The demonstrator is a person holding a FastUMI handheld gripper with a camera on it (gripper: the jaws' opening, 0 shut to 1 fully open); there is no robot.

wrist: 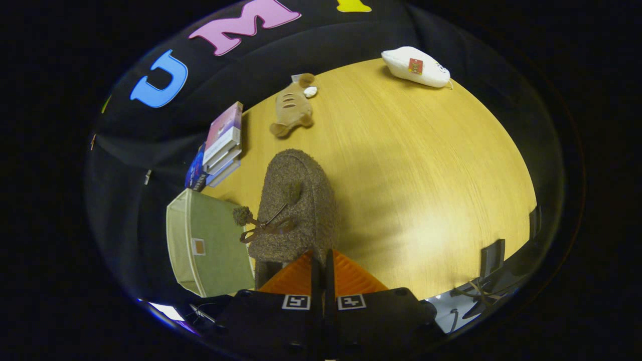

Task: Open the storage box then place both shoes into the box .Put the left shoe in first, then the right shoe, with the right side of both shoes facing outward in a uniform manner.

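A fuzzy brown shoe hangs from the gripper, whose fingers are pinched together on its heel rim. It looks soft, light and floppy; the stiffer rim is probably the best hold. The green storage box stands just beside it on the wooden table, near stacked books.
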